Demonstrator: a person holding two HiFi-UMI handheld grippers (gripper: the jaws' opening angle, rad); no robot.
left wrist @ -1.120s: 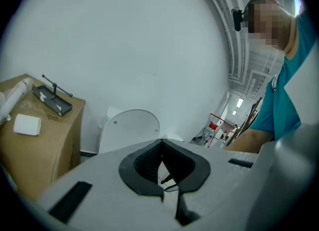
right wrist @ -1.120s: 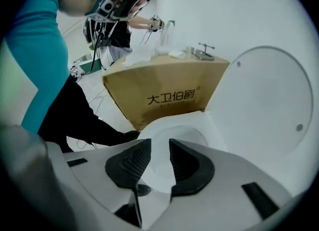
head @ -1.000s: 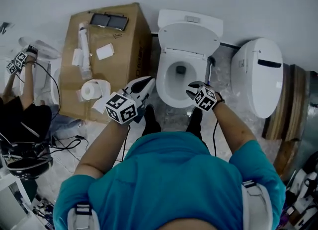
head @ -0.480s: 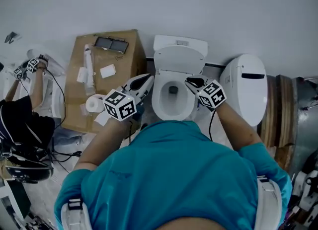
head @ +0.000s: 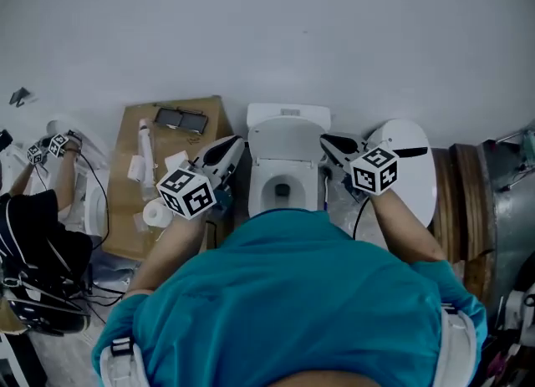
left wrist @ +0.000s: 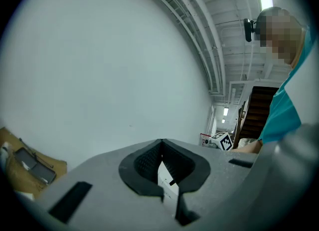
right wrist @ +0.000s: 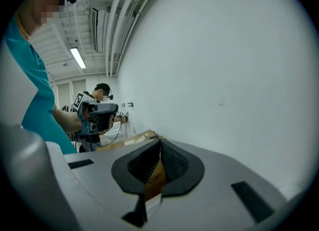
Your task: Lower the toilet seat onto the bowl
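Note:
A white toilet (head: 284, 164) stands against the wall, far below me. Its lid (head: 286, 139) leans back on the tank (head: 288, 114) and the bowl opening (head: 282, 189) shows. I cannot tell whether the seat ring lies on the bowl. My left gripper (head: 230, 147) hangs high at the toilet's left, shut on nothing, its tips (left wrist: 160, 142) meeting before the bare wall. At the toilet's right my right gripper (head: 328, 141) is held just as high. Its jaws (right wrist: 159, 144) have just been closing and stand shut with nothing between them.
A cardboard box (head: 125, 210) left of the toilet carries a paper roll (head: 155, 212) and small items. Another white fixture (head: 410, 168) and wooden boards (head: 464, 201) stand at the right. A second person (head: 42, 235) works at far left among cables.
Both grippers have risen well above the toilet, which now looks smaller and farther below. The right gripper rose more and swung outward to the right of the bowl.

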